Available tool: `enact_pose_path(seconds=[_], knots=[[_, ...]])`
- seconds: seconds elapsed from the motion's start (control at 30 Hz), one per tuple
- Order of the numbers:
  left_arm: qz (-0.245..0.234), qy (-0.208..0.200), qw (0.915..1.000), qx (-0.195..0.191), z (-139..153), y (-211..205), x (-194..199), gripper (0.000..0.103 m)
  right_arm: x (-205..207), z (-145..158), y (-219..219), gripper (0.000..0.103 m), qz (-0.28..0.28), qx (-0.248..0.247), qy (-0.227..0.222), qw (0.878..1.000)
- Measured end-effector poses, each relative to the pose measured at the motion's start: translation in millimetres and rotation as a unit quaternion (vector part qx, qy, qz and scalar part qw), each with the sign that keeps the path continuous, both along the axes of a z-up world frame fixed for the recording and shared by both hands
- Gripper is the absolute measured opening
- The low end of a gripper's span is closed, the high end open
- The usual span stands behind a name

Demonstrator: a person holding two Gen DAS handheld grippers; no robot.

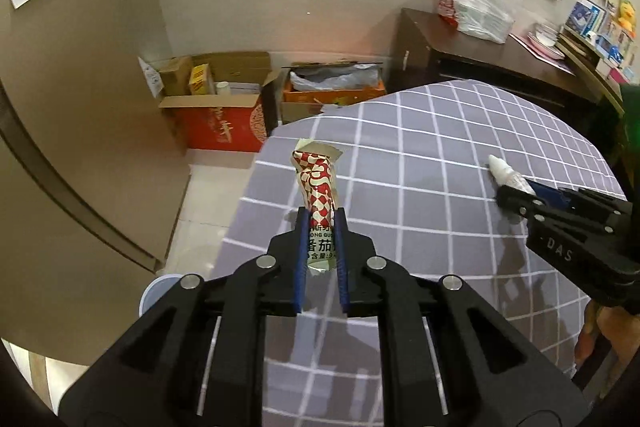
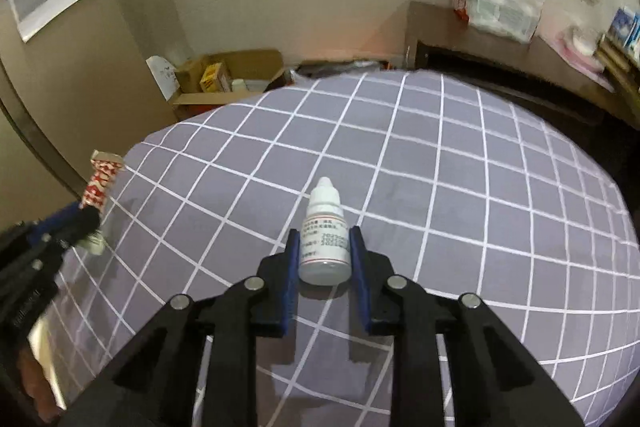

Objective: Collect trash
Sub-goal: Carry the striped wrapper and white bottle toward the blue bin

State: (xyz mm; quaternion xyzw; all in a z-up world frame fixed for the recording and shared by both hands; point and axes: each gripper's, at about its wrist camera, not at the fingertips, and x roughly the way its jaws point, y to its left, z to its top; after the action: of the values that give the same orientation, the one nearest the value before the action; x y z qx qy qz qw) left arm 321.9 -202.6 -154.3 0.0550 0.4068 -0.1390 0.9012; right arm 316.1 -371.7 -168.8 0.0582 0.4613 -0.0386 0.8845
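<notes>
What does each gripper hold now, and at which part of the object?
The left gripper holds a crumpled red-and-white snack wrapper by its lower printed end. The right gripper holds a small white plastic dropper bottle by its labelled body.

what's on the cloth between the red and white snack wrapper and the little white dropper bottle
Nothing: in the left wrist view, only bare purple checked tablecloth lies between the red and white snack wrapper and the small white dropper bottle.

plastic bag [image 2: 502, 3] motion-blurred in the right wrist view, dropper bottle [image 2: 323, 243] label print illegible
</notes>
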Motion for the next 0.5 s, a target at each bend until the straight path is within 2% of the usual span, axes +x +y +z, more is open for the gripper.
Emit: enact_pose_path(seconds=[0.23, 0.37, 0.5], knots=[[0.001, -0.007, 0.9999, -0.011, 12.1, 18.5, -15.2, 0.012, -35.5, 16.7, 10.8, 0.024, 0.006, 0.02, -0.017, 1.0], [-0.003, -0.012, 0.9998, -0.016, 21.4, 27.8, -37.9, 0.012, -63.4, 31.5, 20.8, 0.024, 0.015, 0.057, -0.028, 0.998], [-0.007, -0.017, 0.9997, -0.017, 30.3, 40.5, -60.3, 0.012, -89.0, 44.6, 39.9, 0.024, 0.027, 0.068, -0.039, 0.997]])
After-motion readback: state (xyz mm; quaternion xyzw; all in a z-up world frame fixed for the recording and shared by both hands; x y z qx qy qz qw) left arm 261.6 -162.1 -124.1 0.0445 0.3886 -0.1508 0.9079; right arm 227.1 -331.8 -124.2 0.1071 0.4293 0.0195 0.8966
